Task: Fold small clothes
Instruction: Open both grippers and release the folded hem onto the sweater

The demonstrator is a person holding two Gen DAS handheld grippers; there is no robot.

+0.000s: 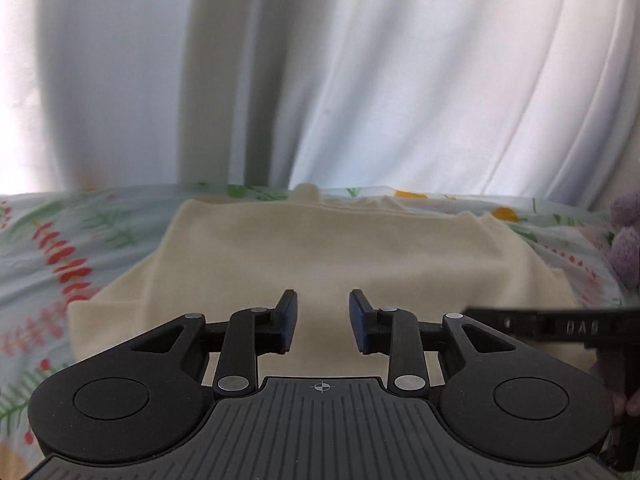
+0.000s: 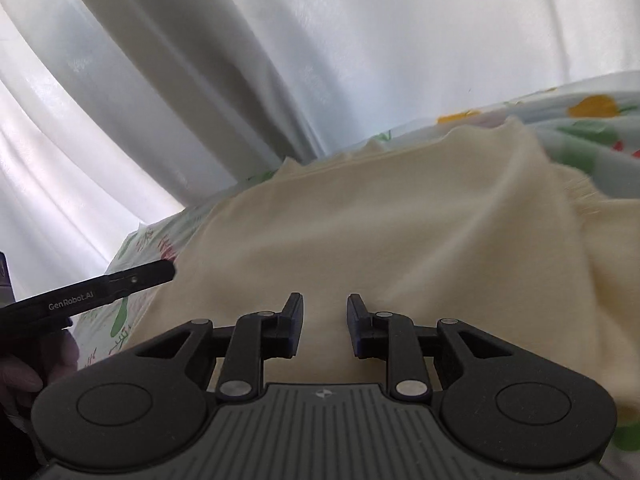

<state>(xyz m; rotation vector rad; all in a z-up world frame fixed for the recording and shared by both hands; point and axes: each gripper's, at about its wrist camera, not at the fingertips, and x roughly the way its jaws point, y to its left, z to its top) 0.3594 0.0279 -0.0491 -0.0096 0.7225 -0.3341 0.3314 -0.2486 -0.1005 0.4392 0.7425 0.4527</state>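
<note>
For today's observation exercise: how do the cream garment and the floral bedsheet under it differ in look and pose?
The cream garment is plain and unpatterned; the floral bedsheet carries red, green and yellow plant prints on pale blue. The garment lies on top, with a frayed edge in the right wrist view; the bedsheet spreads beneath and beyond it. Both are soft cloth, lying fairly flat.

Cream garment (image 1: 320, 248), spread mostly flat on floral bedsheet (image 1: 60, 248), right edge seemingly rumpled.

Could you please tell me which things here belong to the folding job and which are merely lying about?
For the job:
cream garment
left gripper, jaws open
right gripper, jaws open

Just there:
floral bedsheet
white curtain
purple plush toy
</note>
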